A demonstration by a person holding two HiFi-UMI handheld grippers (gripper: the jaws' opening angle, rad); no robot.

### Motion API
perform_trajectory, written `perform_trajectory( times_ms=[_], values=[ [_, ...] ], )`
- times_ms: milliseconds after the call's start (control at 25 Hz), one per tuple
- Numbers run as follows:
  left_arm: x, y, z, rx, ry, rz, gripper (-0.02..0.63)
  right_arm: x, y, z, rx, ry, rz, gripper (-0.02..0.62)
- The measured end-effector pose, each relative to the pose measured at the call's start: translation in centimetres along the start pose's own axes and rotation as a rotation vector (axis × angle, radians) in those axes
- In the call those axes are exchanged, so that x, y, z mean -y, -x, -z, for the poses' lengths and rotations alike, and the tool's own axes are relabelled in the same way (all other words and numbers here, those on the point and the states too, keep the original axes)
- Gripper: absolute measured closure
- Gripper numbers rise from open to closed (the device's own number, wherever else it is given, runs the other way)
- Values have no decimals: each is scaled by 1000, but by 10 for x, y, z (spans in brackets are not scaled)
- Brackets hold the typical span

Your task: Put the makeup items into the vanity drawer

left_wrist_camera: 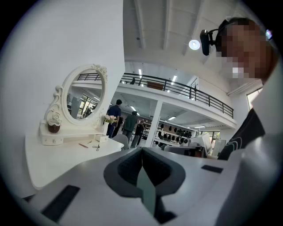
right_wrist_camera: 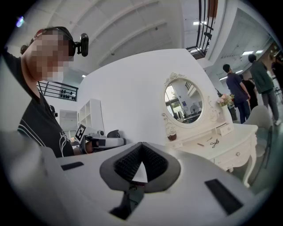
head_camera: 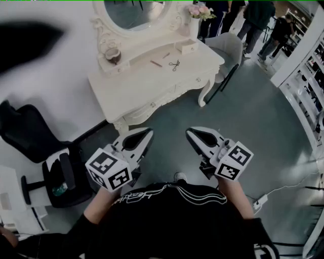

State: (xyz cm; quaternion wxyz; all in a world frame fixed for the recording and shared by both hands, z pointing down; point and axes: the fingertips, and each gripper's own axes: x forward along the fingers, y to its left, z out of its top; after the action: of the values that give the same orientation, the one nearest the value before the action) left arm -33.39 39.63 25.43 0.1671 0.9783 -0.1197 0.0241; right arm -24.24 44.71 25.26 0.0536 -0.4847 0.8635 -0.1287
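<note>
The white vanity (head_camera: 136, 86) stands ahead against the wall, with an oval mirror (head_camera: 134, 12) on top and its front drawers (head_camera: 174, 93) closed. On its top lie a brown pencil-like stick (head_camera: 156, 63), a dark eyelash curler (head_camera: 174, 65) and another small stick (head_camera: 165, 54). My left gripper (head_camera: 147, 133) and right gripper (head_camera: 190, 133) are held close to my body, well short of the vanity, both shut and empty. In the left gripper view the shut left gripper (left_wrist_camera: 142, 152) points past the vanity (left_wrist_camera: 57, 156). The right gripper (right_wrist_camera: 140, 148) likewise has the vanity (right_wrist_camera: 232, 141) off to its right.
A black office chair (head_camera: 30, 136) stands at the left near the wall. A grey chair (head_camera: 228, 45) sits behind the vanity's right end. Several people (head_camera: 258, 20) stand at the upper right beside white shelving (head_camera: 309, 86). A white cable (head_camera: 278, 189) lies on the grey floor.
</note>
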Motion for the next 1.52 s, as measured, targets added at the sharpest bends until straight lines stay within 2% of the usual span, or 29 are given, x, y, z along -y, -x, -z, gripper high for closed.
perform_trajectory(
  times_ms=[520, 560, 600, 640, 800, 960, 1160, 1520],
  values=[
    [-17, 12, -5, -12, -1, 2, 583, -2, -18, 3, -39, -21, 21, 566],
    [-19, 13, -5, -14, 1, 2, 583, -2, -20, 5, -50, -18, 23, 539],
    [-22, 13, -5, -16, 4, 2, 583, -1, -23, 6, -61, -14, 26, 448],
    [-25, 14, -5, -18, 7, 1, 583, 0, -25, 6, -69, -9, 29, 386],
    [-42, 11, -4, -24, 7, 4, 583, 13, -35, 5, -82, 19, 63, 350],
    [-58, 0, 1, -27, 16, -1, 583, 34, -42, 7, -99, 62, 99, 310],
    [-81, -23, 6, -33, 13, -17, 583, 74, -55, 8, -111, 84, 105, 298],
    [-159, -111, -10, -39, 77, -115, 583, 192, -106, -11, -169, 56, 37, 295]
  ],
)
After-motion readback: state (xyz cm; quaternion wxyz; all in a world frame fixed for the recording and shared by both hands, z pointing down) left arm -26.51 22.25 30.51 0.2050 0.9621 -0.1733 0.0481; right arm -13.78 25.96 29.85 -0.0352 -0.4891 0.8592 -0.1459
